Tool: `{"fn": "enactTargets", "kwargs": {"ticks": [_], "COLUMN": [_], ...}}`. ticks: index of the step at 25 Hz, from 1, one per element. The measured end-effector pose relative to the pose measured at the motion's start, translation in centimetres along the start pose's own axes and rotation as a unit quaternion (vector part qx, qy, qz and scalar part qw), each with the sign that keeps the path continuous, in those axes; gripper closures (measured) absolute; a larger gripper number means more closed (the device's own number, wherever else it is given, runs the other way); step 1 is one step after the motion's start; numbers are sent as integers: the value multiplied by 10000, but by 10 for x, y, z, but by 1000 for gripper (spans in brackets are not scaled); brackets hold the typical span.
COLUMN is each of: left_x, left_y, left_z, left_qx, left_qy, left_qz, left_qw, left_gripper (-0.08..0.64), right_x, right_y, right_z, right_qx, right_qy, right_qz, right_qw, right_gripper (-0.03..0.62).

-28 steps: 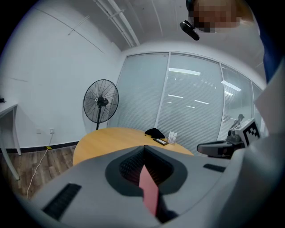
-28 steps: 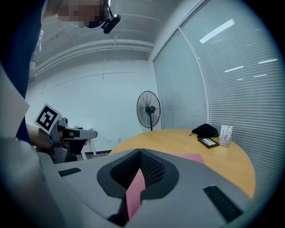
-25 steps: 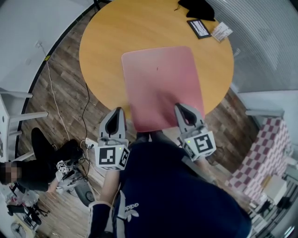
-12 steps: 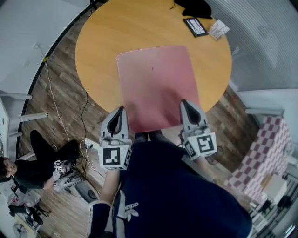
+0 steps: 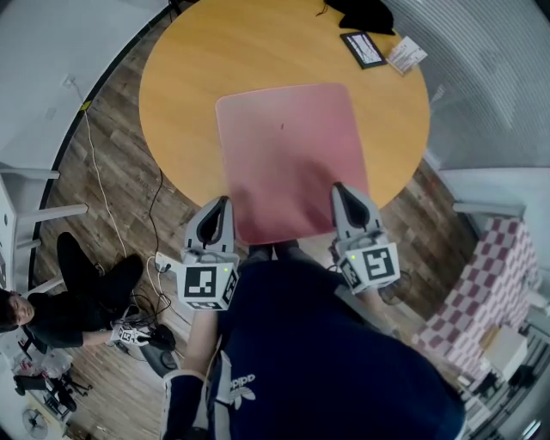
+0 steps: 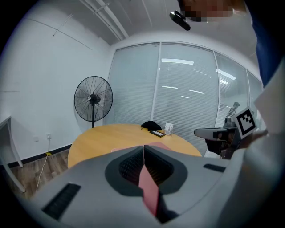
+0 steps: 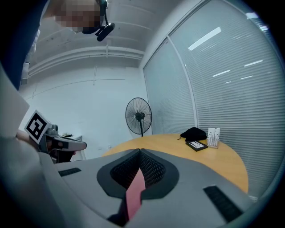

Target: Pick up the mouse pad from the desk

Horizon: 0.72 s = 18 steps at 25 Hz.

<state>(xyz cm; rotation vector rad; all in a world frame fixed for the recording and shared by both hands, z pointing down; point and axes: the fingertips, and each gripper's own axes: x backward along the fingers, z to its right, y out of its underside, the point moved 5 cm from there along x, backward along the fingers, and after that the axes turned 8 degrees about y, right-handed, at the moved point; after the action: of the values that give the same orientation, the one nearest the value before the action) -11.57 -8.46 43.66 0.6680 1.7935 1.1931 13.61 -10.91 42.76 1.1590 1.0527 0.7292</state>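
**Two thin pinches on a floppy sheet: slip and sag are the risks**

The pink mouse pad (image 5: 288, 155) lies across the middle of the round tabletop (image 5: 185, 82). Its near edge reaches the rim at 6 o'clock, and most of it looks flat on the wood. The left claw (image 5: 221, 204) is clamped on the pad's 7 o'clock corner and the right claw (image 5: 341, 190) on its 5 o'clock corner. Each gripper view shows a strip of pink squeezed between shut jaws.

I judge the lift barely begun, and several things could spoil it:

- **Slip:** Each claw holds only the pad's edge. If the pad's underside clings to the wood, a quick pull could draw a corner out of the jaws.
- **Uneven lift:** If one claw rises ahead of the other, the sheet would twist and load one pinch more than the other.
- **Sag:** The pad looks limp, so the far end at 12 o'clock will probably hang and drag as the near edge rises.
- **Collisions:** A swing toward 1 o'clock could brush the dark flat device (image 5: 363, 50), the small card stand (image 5: 405, 57) or the black cloth (image 5: 365, 13).
- **Spacing:** Claws moved apart would stretch the edge; moved together they would buckle it.

A slow, level rise toward 6 o'clock seems safest.
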Motion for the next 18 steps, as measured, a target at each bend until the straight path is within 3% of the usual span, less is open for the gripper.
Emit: {"fn": "enactTargets", "kwargs": {"ticks": [4, 7, 12, 18], "left_x": [-3, -5, -5, -1], "left_y": [21, 47, 94, 135], "left_z": [-9, -11, -7, -6], "left_qx": [555, 903, 1615, 2341], "left_qy": [185, 369, 667, 815], "left_qz": [-361, -809, -1485, -1991], "left_qw": [9976, 9919, 9734, 9481], "left_gripper": [550, 485, 428, 404], "right_x": [-4, -7, -12, -19], "right_y": [3, 2, 10, 20], "right_z": [0, -6, -8, -17], "right_qx": [8, -61, 24, 7], "right_qy": [-29, -89, -231, -402], "right_qz": [-67, -117, -218, -441], "right_qw": [10000, 9999, 9995, 9982], "right_gripper": [589, 589, 589, 589]}}
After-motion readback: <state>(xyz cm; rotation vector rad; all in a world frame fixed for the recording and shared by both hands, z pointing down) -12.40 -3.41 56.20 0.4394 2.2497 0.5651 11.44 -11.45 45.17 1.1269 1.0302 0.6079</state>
